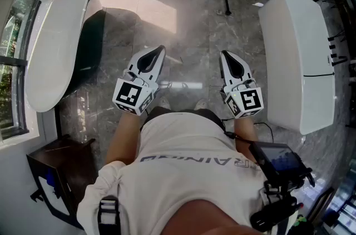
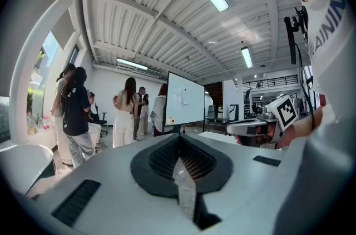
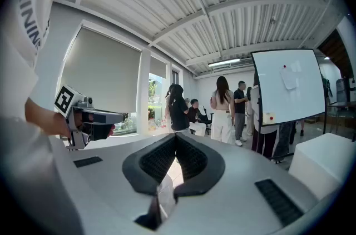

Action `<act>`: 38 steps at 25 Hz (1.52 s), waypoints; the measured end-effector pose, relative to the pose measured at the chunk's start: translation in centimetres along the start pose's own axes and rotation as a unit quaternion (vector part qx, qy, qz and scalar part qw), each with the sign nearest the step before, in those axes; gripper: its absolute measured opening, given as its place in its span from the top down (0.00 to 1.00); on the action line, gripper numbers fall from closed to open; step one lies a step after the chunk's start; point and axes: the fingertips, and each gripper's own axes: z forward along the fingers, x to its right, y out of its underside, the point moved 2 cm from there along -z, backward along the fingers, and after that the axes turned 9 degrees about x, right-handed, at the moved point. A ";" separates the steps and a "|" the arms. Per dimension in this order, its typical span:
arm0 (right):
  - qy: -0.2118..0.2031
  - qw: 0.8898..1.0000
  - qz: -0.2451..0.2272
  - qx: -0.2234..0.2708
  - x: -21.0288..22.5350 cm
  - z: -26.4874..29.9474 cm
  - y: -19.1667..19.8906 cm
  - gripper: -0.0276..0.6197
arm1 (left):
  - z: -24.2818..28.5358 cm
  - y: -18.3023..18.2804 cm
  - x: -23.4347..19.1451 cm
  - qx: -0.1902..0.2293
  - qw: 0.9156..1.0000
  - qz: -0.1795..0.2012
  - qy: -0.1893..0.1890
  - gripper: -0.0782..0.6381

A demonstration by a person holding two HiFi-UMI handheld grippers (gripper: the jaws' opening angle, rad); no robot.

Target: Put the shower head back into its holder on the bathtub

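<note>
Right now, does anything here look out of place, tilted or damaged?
Nothing looks damaged, spilled or askew. The left gripper and right gripper are held level, both shut and empty. The white bathtub stands at the left; no shower head is in view.

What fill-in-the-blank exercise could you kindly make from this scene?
The left hand-held gripper and the right hand-held gripper both have their jaws ___.
The bathtub lies on the head view's ___ side.
The shirt at the bottom of the head view is ___.
Missing words: shut; left; white.
</note>
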 end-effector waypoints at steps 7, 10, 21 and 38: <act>-0.001 1.000 0.002 -0.002 -0.2 0.1 0.3 0.94 | 0.0 0.6 0.1 -0.009 1.000 -0.002 0.007 0.87; 0.004 1.000 0.004 -0.006 -0.1 0.0 0.5 0.94 | 0.1 0.9 0.1 -0.013 1.000 -0.002 0.011 0.87; 0.012 1.000 0.018 -0.001 -0.1 0.2 0.5 0.94 | -0.2 0.8 0.1 -0.018 1.000 -0.011 0.014 0.87; 0.102 0.995 0.020 0.007 14.4 -9.4 0.5 0.94 | 11.4 1.5 9.8 -0.016 0.998 -0.008 0.059 0.87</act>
